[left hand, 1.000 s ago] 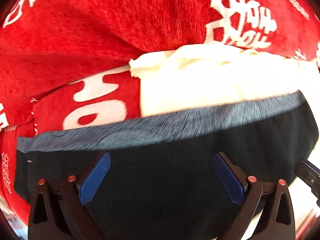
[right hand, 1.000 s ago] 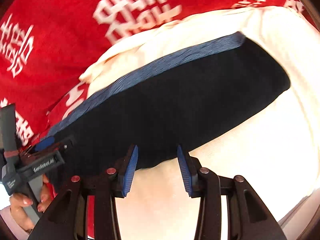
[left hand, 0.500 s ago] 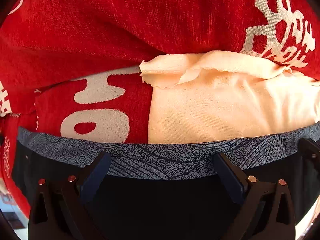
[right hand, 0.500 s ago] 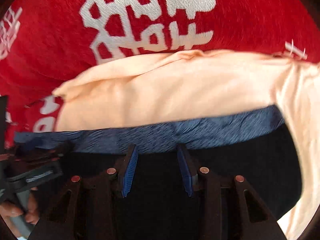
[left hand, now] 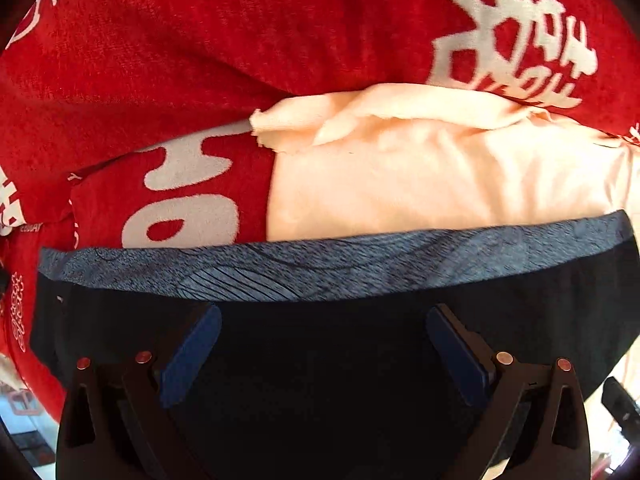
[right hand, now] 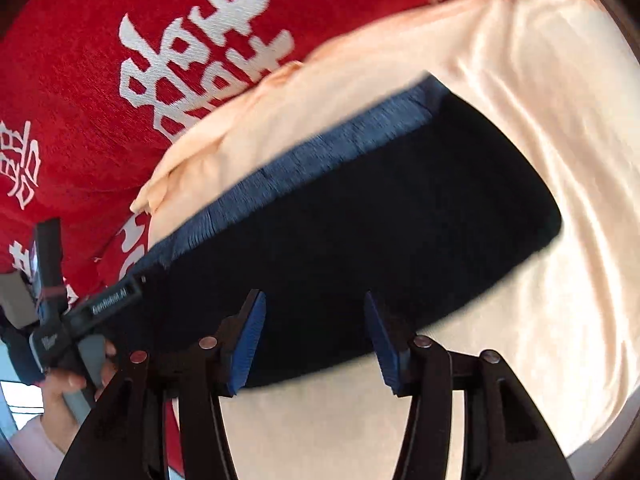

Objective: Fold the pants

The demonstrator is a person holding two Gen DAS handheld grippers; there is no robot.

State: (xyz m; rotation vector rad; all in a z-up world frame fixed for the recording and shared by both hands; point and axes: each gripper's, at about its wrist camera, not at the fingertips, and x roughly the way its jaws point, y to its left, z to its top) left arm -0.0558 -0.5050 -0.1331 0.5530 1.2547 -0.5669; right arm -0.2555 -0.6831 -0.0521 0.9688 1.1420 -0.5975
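Note:
The pants are dark navy with a patterned blue-grey waistband. They lie folded on a pale peach cloth. My left gripper is open, its blue pads wide apart over the dark fabric just below the waistband. In the right wrist view the pants form a dark folded slab with the waistband along the far edge. My right gripper is open at the near edge of the pants, holding nothing. The left gripper's body shows at the left end of the pants.
A red blanket with white characters covers the surface behind and to the left; it also shows in the right wrist view. The peach cloth spreads to the right and front of the pants.
My right gripper has drawn back from over the waistband to the near edge of the pants and opened wider. The left gripper has backed off slightly, staying open.

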